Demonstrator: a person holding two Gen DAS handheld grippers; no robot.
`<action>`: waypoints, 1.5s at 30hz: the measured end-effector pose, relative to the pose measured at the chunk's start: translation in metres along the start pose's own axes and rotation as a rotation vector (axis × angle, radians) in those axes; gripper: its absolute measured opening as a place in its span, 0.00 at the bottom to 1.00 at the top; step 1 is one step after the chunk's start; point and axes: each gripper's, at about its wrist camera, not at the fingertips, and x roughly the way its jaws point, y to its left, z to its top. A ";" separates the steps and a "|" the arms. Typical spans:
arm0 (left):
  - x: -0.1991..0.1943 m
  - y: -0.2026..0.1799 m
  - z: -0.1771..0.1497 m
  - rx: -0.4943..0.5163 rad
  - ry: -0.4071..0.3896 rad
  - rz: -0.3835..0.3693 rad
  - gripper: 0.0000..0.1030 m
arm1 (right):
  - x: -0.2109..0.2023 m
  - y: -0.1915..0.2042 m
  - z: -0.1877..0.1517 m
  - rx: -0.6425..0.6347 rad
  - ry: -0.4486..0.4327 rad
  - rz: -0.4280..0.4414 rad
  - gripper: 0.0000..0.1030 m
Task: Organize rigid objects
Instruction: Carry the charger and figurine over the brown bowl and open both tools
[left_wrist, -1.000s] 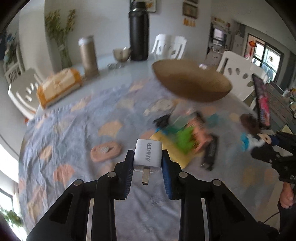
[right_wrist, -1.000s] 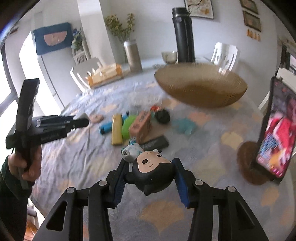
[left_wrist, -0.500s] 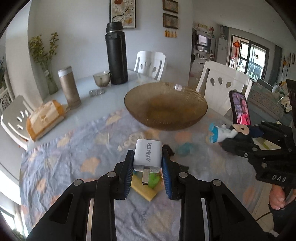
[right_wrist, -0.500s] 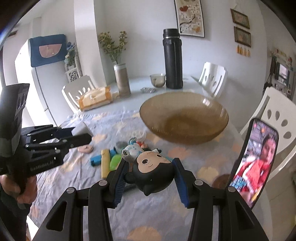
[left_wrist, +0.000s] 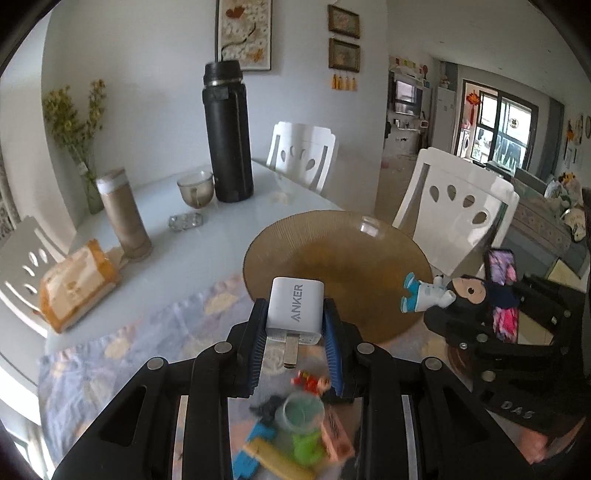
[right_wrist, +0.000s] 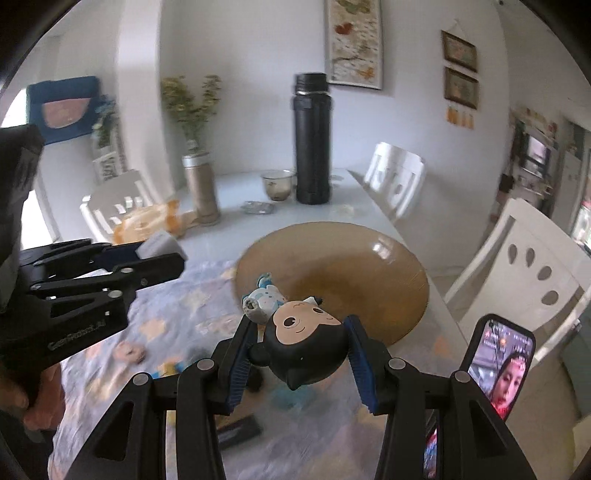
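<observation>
Pinching a white charger (left_wrist: 295, 309) between my left fingers (left_wrist: 258, 343), I hold it by its flat sides with the prong pointing back toward me. My right fingers (right_wrist: 360, 365) clamp the round dark head of a cartoon figurine (right_wrist: 295, 341), whose pale body sticks forward, unsupported. Both things hang above the near rim of the amber bowl (left_wrist: 369, 258), which sits toward the far right edge of the counter (left_wrist: 229, 236), half on the patterned cloth (left_wrist: 92, 365). Under my left fingers the rest of the toy pile (left_wrist: 295, 432) lies on the cloth, not yet sorted.

The risk I see is the figurine: a rounded head gives the pads little flat to bite, so a quick tilt could roll it out short of the bowl. Letting both things go at once could knock them together, and a hard drop might chip the bowl.

Compared with a second ago, the bowl now fills the view ahead, the pile has slid beneath me, and both grips look unchanged.
</observation>
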 end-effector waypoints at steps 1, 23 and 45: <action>0.010 0.001 0.003 -0.011 0.008 -0.006 0.25 | 0.012 -0.004 0.004 0.021 0.016 -0.016 0.46; -0.001 0.019 -0.016 -0.085 0.019 0.039 0.68 | 0.050 0.012 0.016 -0.045 0.094 -0.127 0.65; -0.070 0.070 -0.202 -0.248 0.018 0.500 0.79 | 0.034 0.133 -0.109 -0.243 0.042 0.192 0.91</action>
